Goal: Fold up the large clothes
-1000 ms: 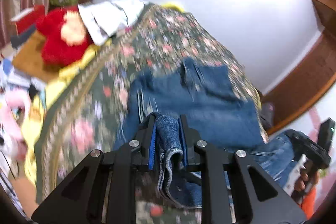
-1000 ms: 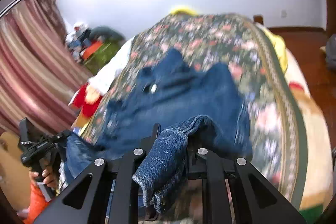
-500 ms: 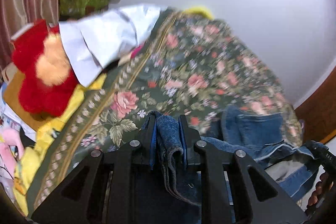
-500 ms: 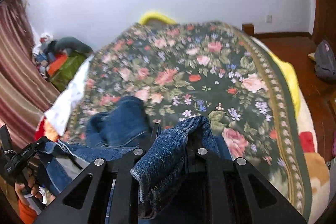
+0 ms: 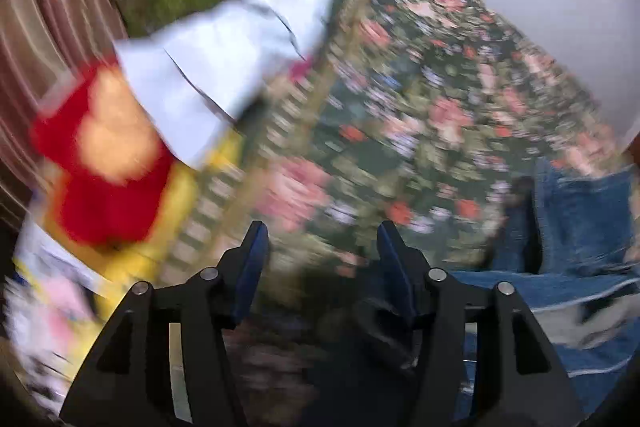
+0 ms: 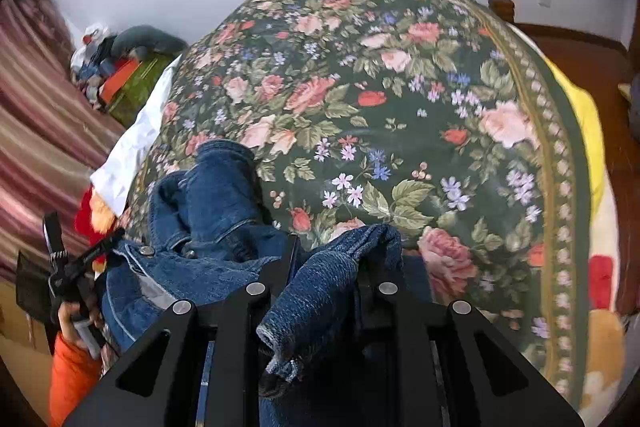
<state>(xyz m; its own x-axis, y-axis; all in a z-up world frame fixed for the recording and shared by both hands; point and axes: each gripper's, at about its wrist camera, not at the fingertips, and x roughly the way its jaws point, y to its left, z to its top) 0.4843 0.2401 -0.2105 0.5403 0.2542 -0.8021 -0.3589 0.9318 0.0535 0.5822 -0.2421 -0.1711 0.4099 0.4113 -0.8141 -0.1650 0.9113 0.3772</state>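
Observation:
A blue denim garment (image 6: 212,195) lies bunched on the floral bedspread (image 6: 400,107), its buttoned part to the left of my right gripper. My right gripper (image 6: 328,255) is shut on a thick fold of that denim, which drapes over the jaws and hangs down between them. In the blurred left wrist view, my left gripper (image 5: 320,239) has its jaws opening, with nothing between the blue pads (image 5: 252,263) and only bedspread (image 5: 420,115) beyond. The denim (image 5: 580,227) lies to its right. A hand (image 6: 74,315) in an orange sleeve holds the left gripper at the right view's left edge.
A white cloth (image 5: 224,67) and a red plush toy (image 5: 104,167) lie at the bed's left edge, over a yellow sheet (image 5: 180,211). A green box (image 6: 132,87) with piled things stands by striped curtains (image 6: 36,115). Wooden floor (image 6: 580,47) lies right of the bed.
My left gripper has let go of the denim fold and its jaws have spread. Both grippers moved forward and down over the bed. The right one keeps its hold.

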